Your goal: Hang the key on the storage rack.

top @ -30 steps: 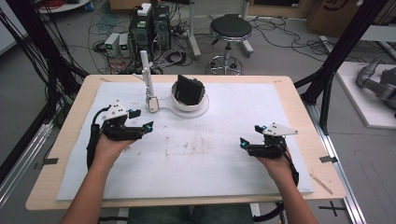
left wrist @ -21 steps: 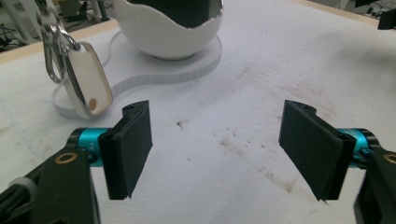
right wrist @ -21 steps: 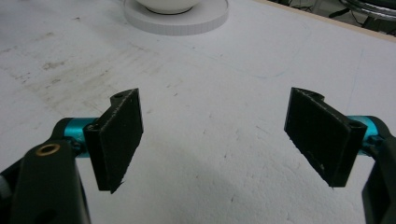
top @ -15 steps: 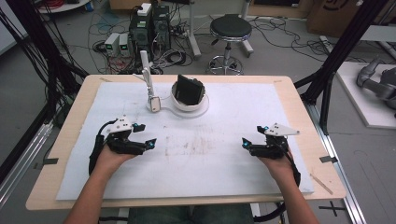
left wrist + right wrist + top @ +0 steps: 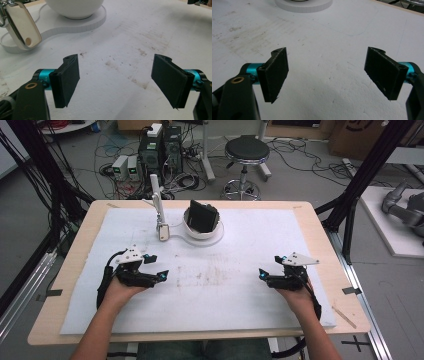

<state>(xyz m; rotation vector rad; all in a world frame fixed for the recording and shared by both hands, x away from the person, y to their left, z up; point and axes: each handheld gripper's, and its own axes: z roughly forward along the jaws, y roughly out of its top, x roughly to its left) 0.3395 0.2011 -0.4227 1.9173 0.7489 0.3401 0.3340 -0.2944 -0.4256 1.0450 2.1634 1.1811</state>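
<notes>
Grey floor, black stool [image 5: 246, 151] — tangled cables [image 5: 187, 177]

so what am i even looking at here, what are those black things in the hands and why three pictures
A person sits at a table covered with a white sheet, holding a hand-held grasping tool in each hand: the left tool and the right tool. Each has two black jaws. The high view looks down from above the person's side. The other two pictures come from small cameras riding on each tool, looking along its own jaws: the left tool and the right tool. Both stand open over the stained sheet and hold nothing; the left tool's jaws have just been opening. At the far side sits a white bowl with a dark object in it, on a flat white base, beside a white upright piece.
</notes>
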